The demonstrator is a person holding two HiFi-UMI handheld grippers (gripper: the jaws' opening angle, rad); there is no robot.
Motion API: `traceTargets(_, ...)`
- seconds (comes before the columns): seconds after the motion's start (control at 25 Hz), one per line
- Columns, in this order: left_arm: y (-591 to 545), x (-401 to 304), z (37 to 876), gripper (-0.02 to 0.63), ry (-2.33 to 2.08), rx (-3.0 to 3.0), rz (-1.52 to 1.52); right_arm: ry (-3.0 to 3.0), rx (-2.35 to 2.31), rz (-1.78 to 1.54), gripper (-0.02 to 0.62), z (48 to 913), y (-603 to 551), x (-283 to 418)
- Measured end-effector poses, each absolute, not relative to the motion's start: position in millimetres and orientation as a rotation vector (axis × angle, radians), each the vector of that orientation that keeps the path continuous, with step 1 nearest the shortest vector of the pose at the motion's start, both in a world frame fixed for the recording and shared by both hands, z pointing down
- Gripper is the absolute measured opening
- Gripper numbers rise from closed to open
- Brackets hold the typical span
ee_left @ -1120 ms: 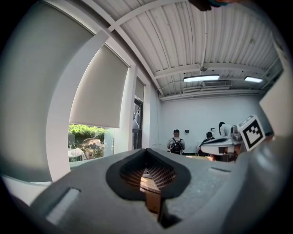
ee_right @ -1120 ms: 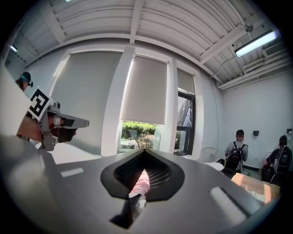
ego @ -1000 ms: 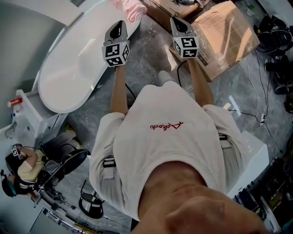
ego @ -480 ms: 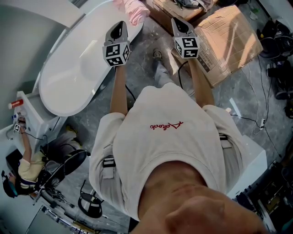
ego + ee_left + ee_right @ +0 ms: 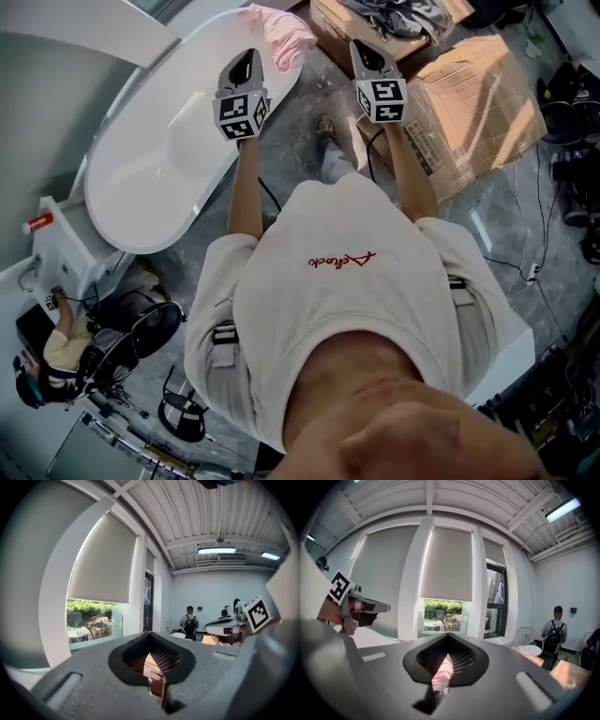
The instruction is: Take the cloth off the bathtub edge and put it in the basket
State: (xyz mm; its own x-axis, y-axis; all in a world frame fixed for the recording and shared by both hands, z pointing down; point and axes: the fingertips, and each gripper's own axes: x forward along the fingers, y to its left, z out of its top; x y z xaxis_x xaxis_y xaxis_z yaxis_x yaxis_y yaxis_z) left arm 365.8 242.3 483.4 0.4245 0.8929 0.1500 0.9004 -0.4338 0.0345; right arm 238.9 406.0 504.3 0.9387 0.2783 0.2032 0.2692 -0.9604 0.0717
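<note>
The pink cloth [image 5: 284, 35] lies bunched on the far rim of the white bathtub [image 5: 159, 159], at the top of the head view. My left gripper [image 5: 245, 58] hangs shut and empty over the tub's right rim, just short of the cloth. My right gripper [image 5: 365, 49] is shut and empty over the grey floor beside the tub. In the right gripper view the cloth [image 5: 442, 673] shows through the gap of the shut jaws, with the left gripper [image 5: 351, 603] off to the side. The left gripper view shows brown cardboard [image 5: 157, 667] ahead. No basket is clearly visible.
Flattened cardboard [image 5: 478, 94] and an open box holding grey fabric [image 5: 398, 14] lie right of the tub. Cables [image 5: 511, 239] trail over the floor. A white cabinet [image 5: 70, 253] stands by the tub's near end. A seated person [image 5: 56, 347] is at lower left.
The view has moved toward the tub's far end: the pink cloth and the boxes now show more fully. Both grippers advanced with it, still shut.
</note>
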Motion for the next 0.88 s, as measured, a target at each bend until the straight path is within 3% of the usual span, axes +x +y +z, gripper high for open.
traceTargets(0.88,399.8,552.6,542.5,0.001,-1.488,-2.629,-0.469,0.237,3.113,0.525,0.006,557.4,565.1,438.1)
